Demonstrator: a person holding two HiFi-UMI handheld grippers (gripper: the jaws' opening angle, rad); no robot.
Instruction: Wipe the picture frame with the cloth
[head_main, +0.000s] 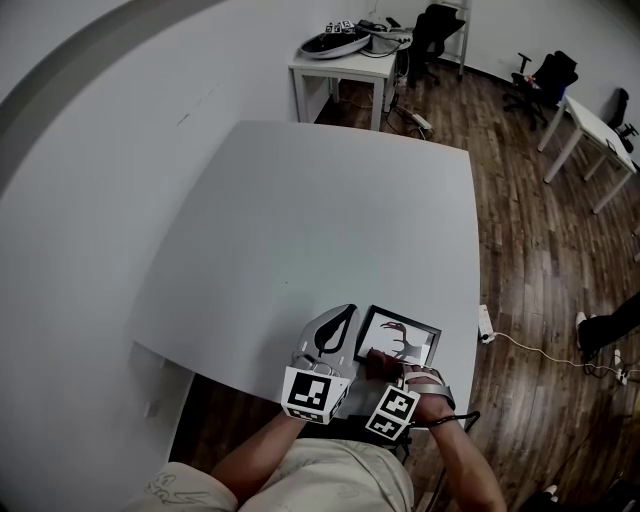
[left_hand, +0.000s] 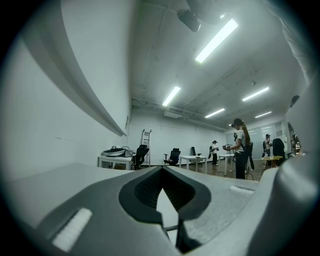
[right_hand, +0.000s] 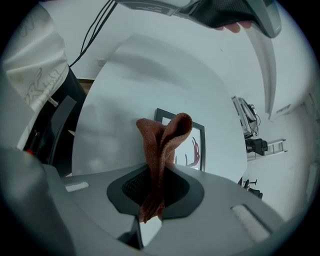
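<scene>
**Desk:** Where does the light come from?
**Photographer:** Long ceiling strips high above the worktop glare white. The worktop itself is evenly lit, with only soft shadows across it.
**Desk:** Sharpness?
**Photographer:** Fisheye bends every line away from the worktop. Dark rings frame both gripper views, and the near foreground is blurred.

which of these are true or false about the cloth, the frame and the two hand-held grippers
1. The right hand-held gripper is shut on the cloth. True.
2. The picture frame lies flat on the table. True.
3. The left hand-held gripper grips the frame. False: its jaws are together with nothing between them.
4. The frame sits at the table's far edge. False: it is at the near edge, close to the person.
</scene>
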